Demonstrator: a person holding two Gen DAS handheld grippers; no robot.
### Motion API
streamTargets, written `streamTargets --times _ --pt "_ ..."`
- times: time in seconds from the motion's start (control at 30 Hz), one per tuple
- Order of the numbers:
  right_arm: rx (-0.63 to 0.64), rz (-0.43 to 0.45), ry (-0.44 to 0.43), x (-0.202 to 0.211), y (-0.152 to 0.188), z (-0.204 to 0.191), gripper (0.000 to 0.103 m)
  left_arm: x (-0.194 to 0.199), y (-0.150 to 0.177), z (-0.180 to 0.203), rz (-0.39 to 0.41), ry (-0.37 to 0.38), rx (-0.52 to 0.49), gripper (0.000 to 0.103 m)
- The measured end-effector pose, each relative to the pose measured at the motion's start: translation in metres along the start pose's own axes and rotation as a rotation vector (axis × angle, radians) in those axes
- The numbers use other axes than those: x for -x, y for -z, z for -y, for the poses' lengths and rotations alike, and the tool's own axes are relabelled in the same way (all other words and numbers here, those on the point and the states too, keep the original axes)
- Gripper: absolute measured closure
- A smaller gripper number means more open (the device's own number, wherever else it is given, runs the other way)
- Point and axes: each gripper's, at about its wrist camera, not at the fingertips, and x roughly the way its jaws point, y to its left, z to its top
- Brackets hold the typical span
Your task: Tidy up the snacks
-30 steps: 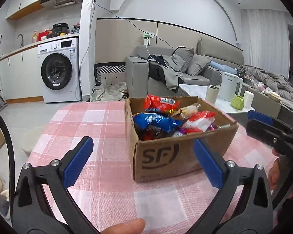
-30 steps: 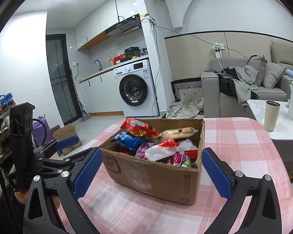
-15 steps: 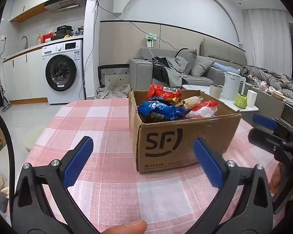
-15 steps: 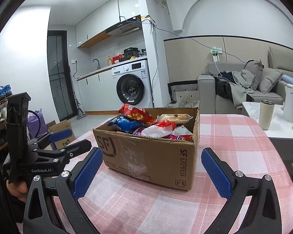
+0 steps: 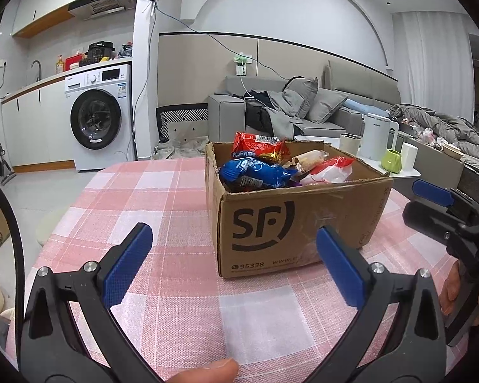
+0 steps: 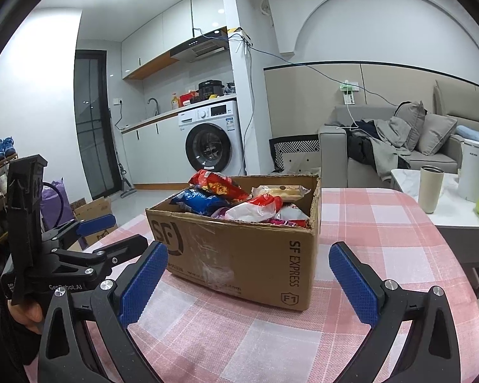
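A brown SF cardboard box stands on the pink checked tablecloth. It is piled with snack packets: a blue one, a red one, a red-and-white one and a clear-wrapped pastry. My left gripper is open and empty, low over the cloth just before the box. My right gripper is open and empty, close before the box corner. Each gripper shows at the edge of the other's view.
A low side table to the right holds a beige tumbler, a white kettle and a green cup. A grey sofa, a washing machine and floor boxes lie beyond the table.
Both grippers have dropped lower and come closer to the box, so I see its sides more and its contents less. Both stayed open.
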Motion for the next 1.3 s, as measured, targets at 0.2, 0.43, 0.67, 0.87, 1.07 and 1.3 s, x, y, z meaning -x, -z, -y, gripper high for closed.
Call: streamTargets --times 0.2,0.43,0.67,0.87,1.07,1.3 --pt "0.028 -0.005 0.018 -0.0007 -0.0005 -0.0039 0.0 -0.0002 0.0 -0.0011 0.001 -0.002 -0.001 0.001" --pt "0.024 -0.005 0.018 -0.003 -0.0002 -0.0029 0.0 -0.0007 0.0 -0.0022 0.005 -0.007 0.003 0.001" --pt "0.024 -0.004 0.018 -0.0027 -0.0004 -0.0028 0.0 -0.0015 0.0 -0.0027 0.006 -0.007 0.006 0.001" --pt "0.023 -0.004 0.018 -0.0026 -0.0004 -0.0028 0.0 -0.0016 0.0003 -0.003 0.007 -0.007 0.005 0.001" --pt "0.023 -0.004 0.018 -0.0037 -0.0001 -0.0026 0.0 -0.0016 0.0006 -0.003 0.007 -0.007 0.006 0.001" --pt "0.023 -0.004 0.018 -0.0028 -0.0004 -0.0028 0.0 -0.0014 0.001 -0.0031 0.008 -0.007 0.006 0.001"
